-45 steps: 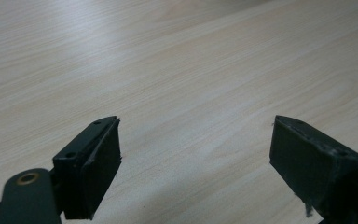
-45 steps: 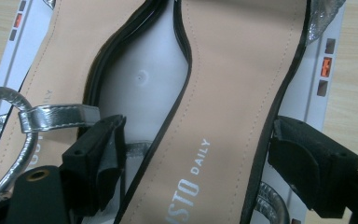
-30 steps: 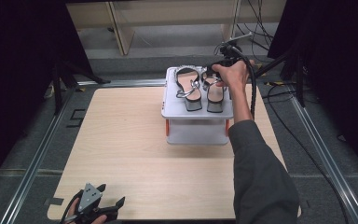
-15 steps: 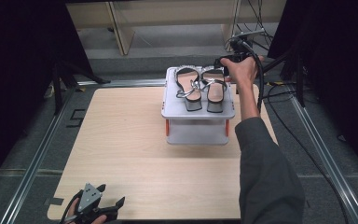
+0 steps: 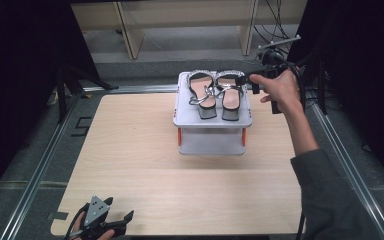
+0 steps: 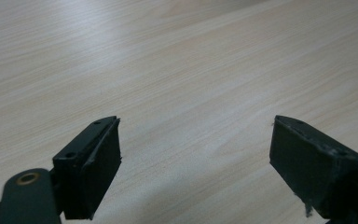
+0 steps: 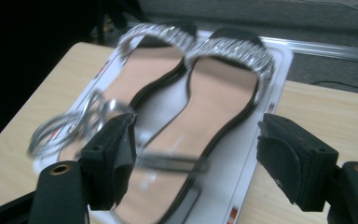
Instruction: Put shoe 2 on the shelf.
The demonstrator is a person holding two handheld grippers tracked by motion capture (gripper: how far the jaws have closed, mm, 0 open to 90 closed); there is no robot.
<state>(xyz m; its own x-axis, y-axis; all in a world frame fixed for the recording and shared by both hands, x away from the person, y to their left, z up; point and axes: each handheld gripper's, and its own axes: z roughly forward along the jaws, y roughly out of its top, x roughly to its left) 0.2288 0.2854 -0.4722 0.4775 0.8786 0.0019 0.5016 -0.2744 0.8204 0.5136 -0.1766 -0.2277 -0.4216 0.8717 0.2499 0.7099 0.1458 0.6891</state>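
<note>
Pair of sandals (image 5: 216, 94) side by side atop white stand (image 5: 213, 121), far centre of table (image 5: 145, 165). Right gripper (image 5: 245, 80) jaws apart, beside right sandal, gripping nothing. Left gripper (image 5: 111, 225) near-left, jaws apart, empty.

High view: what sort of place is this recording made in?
Probably a lab data-collection rig, not a home: a bare wooden table framed by metal rails, dark curtains around it, and loose cables hanging behind a white stand holding sandals.
</note>
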